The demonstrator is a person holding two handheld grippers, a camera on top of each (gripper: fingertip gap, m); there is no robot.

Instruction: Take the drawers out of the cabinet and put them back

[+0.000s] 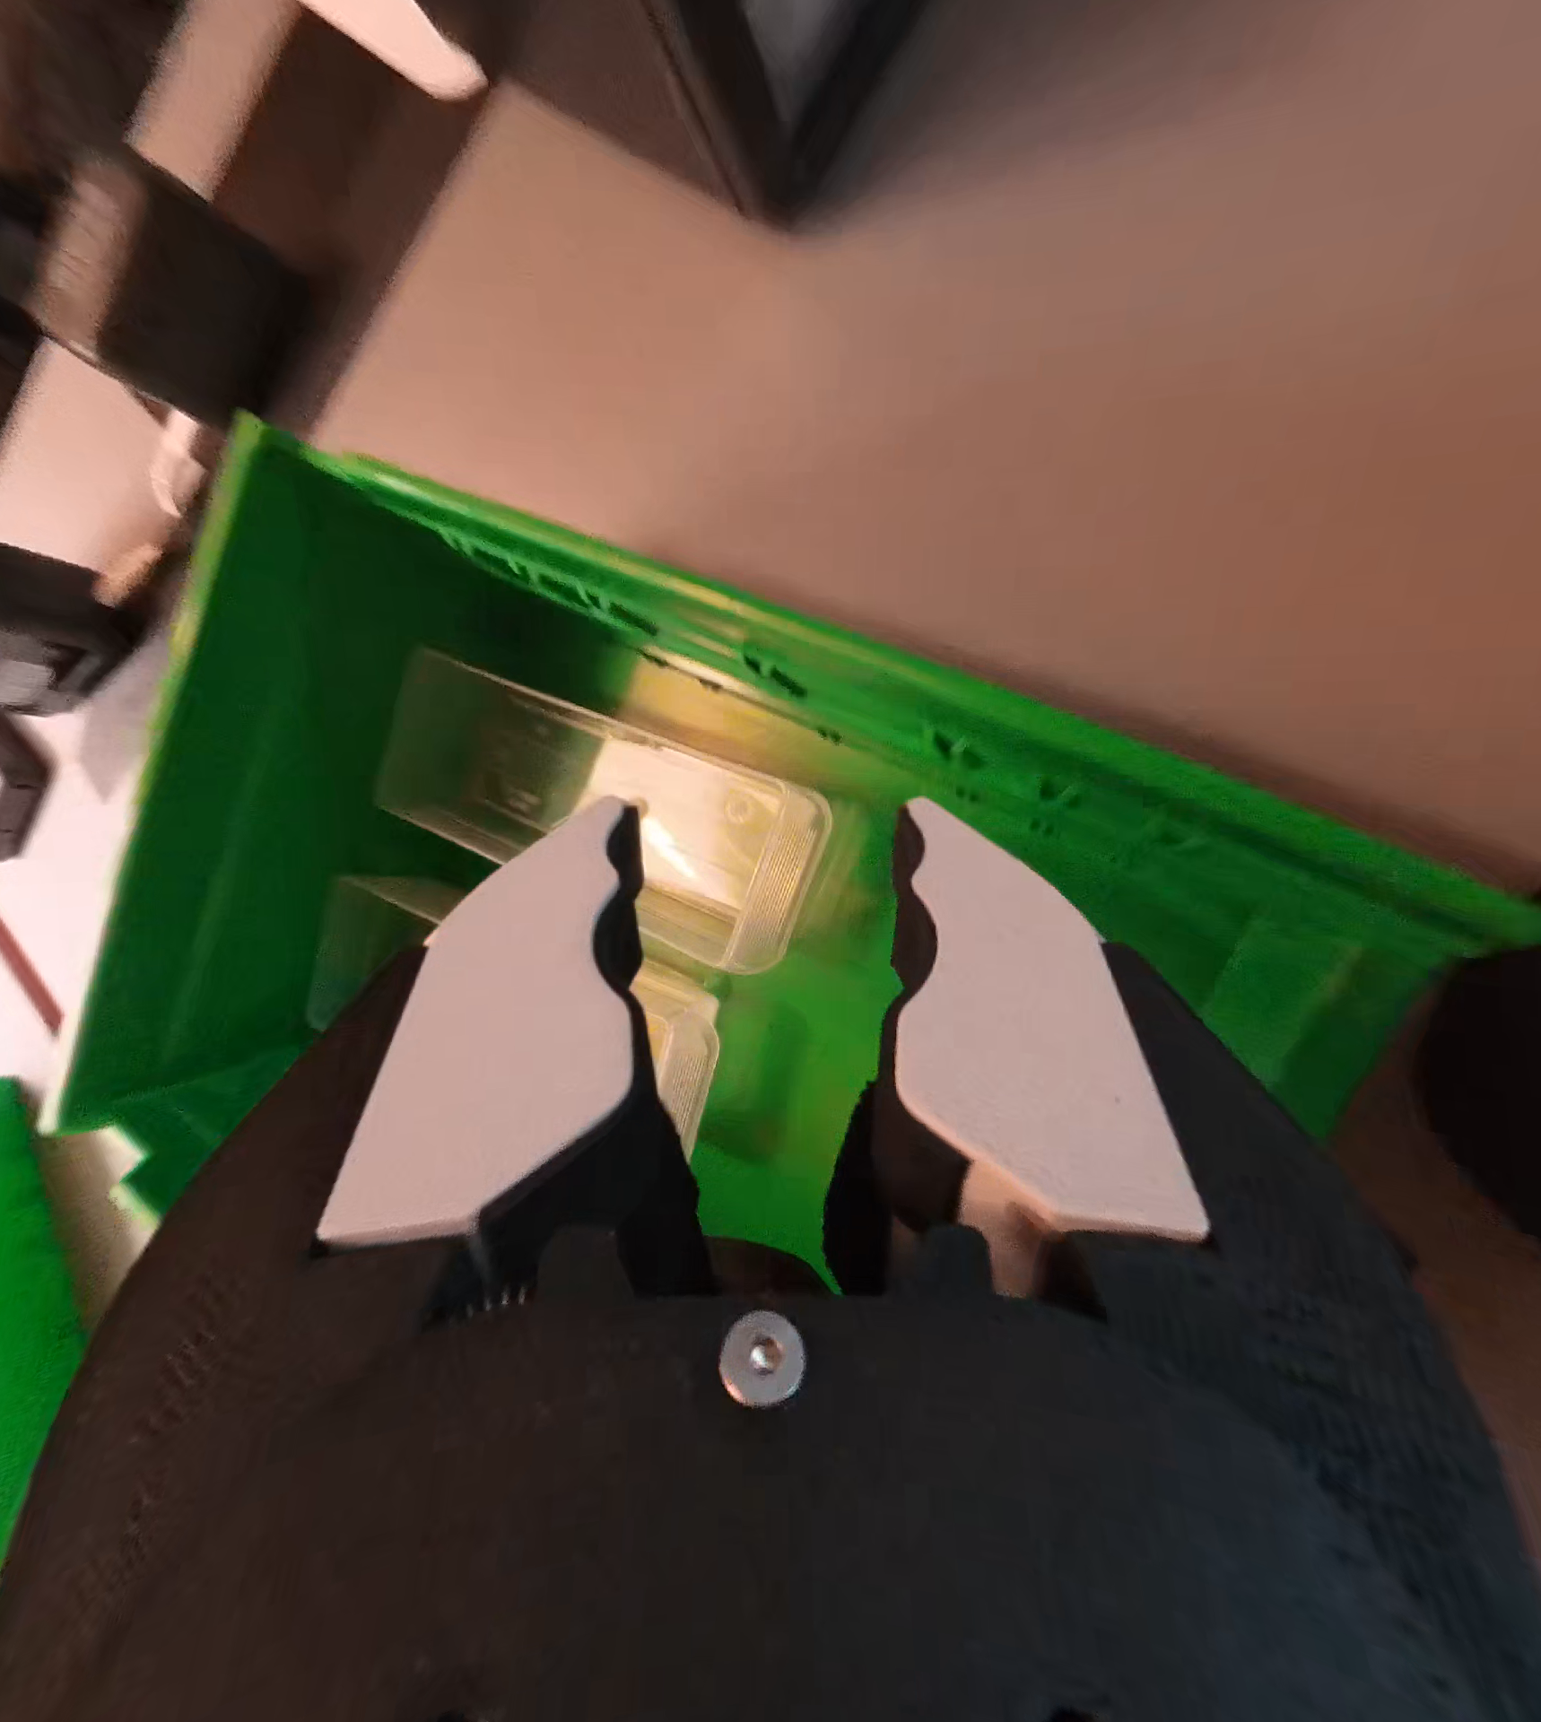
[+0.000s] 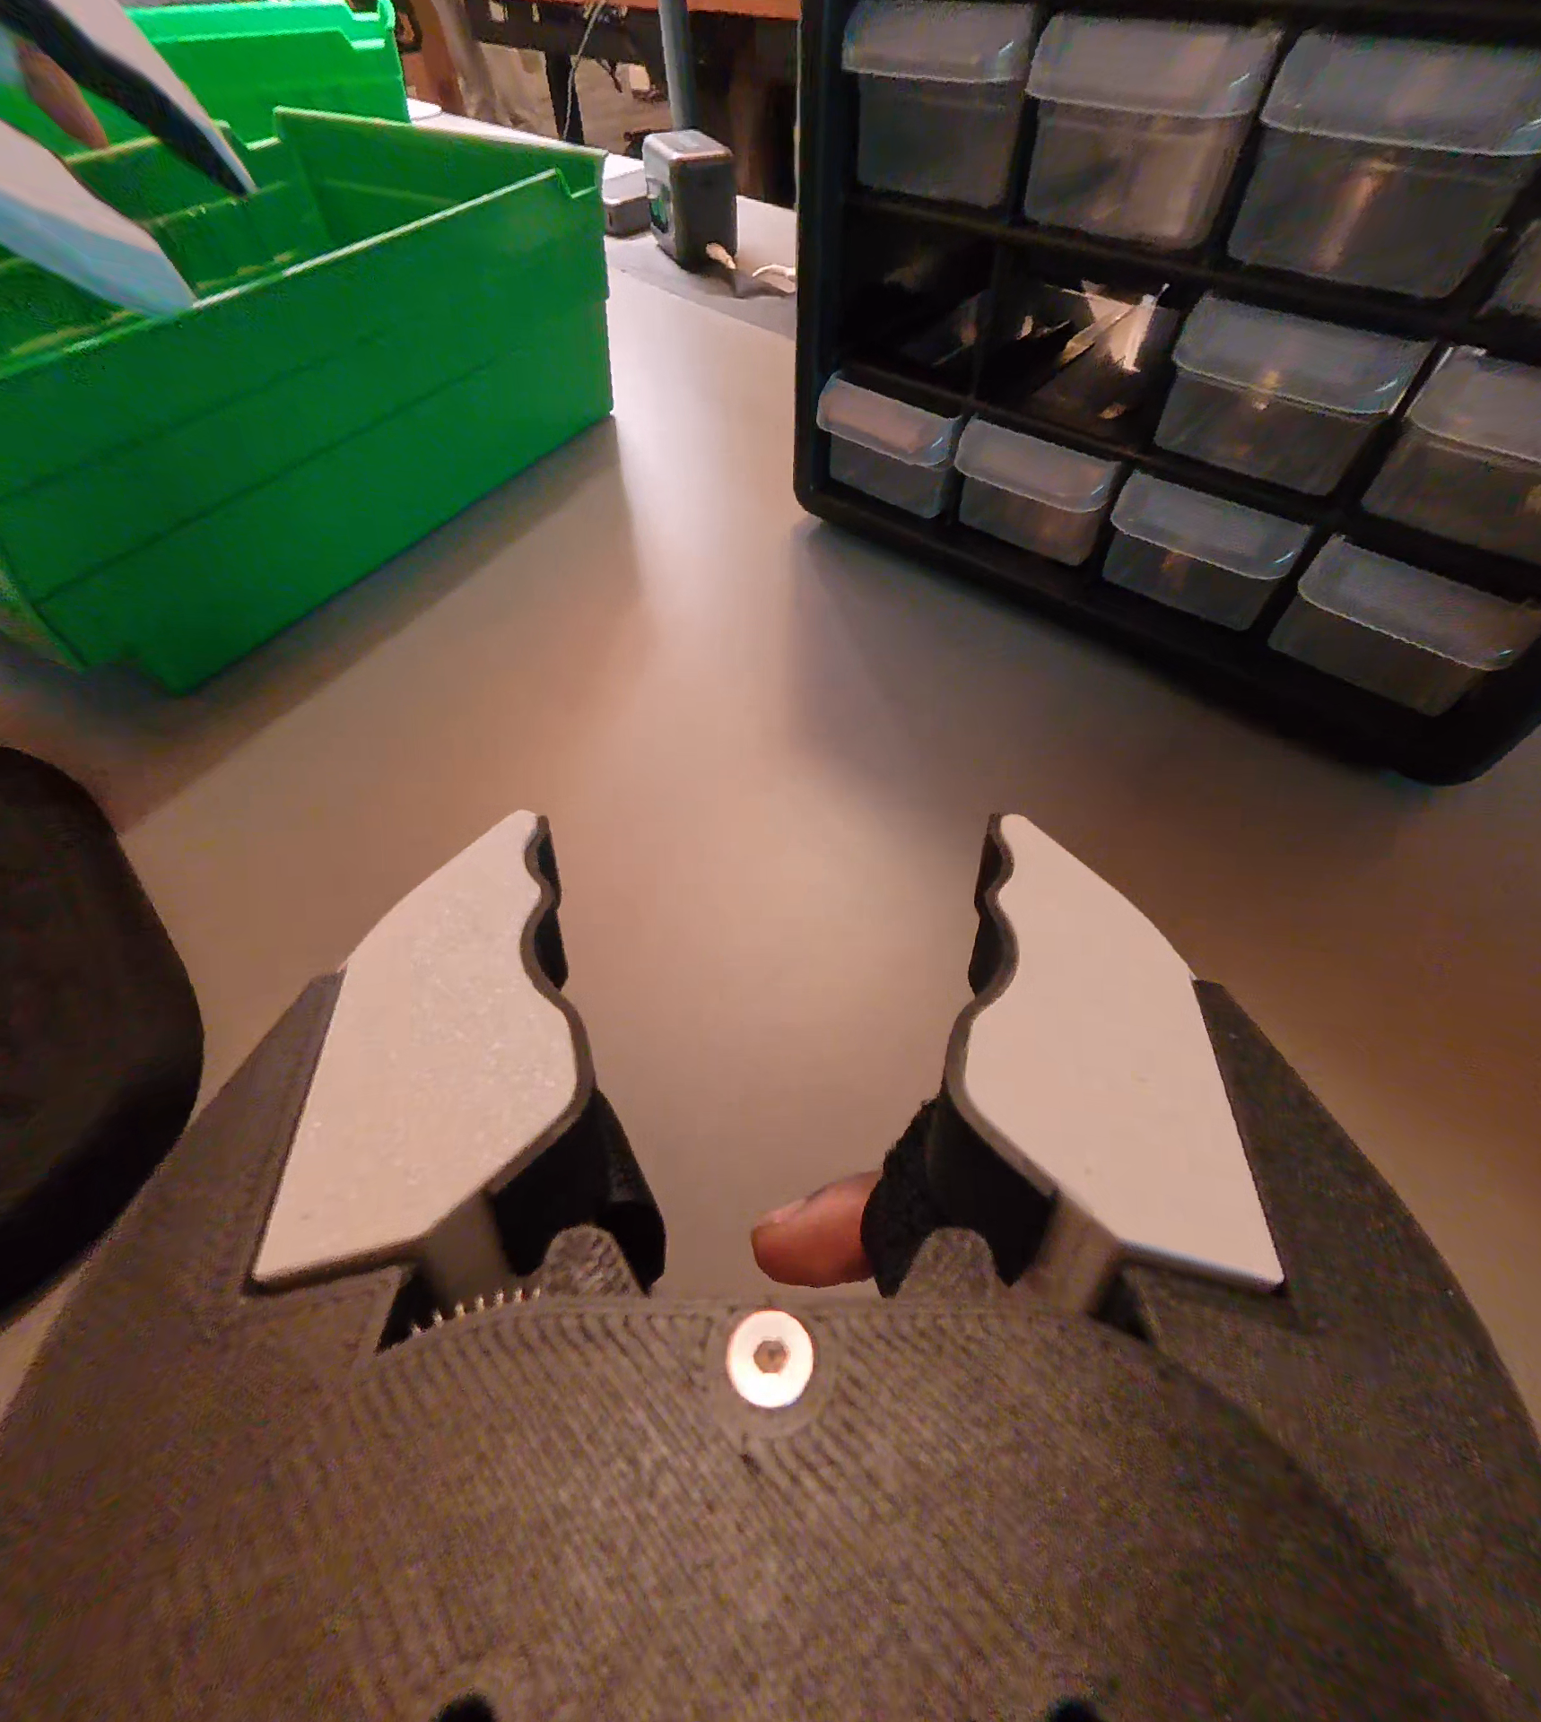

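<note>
Grey pads of the right gripper (image 2: 767,829) are standing wide apart over bare table (image 2: 748,708), holding and touching nothing; a fingertip (image 2: 809,1230) is showing between the jaws near the hinge. It is waiting low and in front of the cabinet (image 2: 1214,373), probably so it can reach in once needed. Beyond it the black cabinet is sitting on the table with most clear drawers (image 2: 1037,485) in place, while two slots (image 2: 1000,326) at the left of its middle row are gaping empty. To the cabinet's left a green bin (image 2: 301,447) is serving as the holding place for removed drawers. The left gripper (image 1: 762,820) is pointing down into that bin (image 1: 282,745), its jaws parted, with two clear drawers (image 1: 562,755) lying on the bin floor just beyond the tips. Blur makes it impossible to tell whether the tips are touching a drawer; nothing looks clamped. I judge it is either setting one down or reaching to fetch one.
</note>
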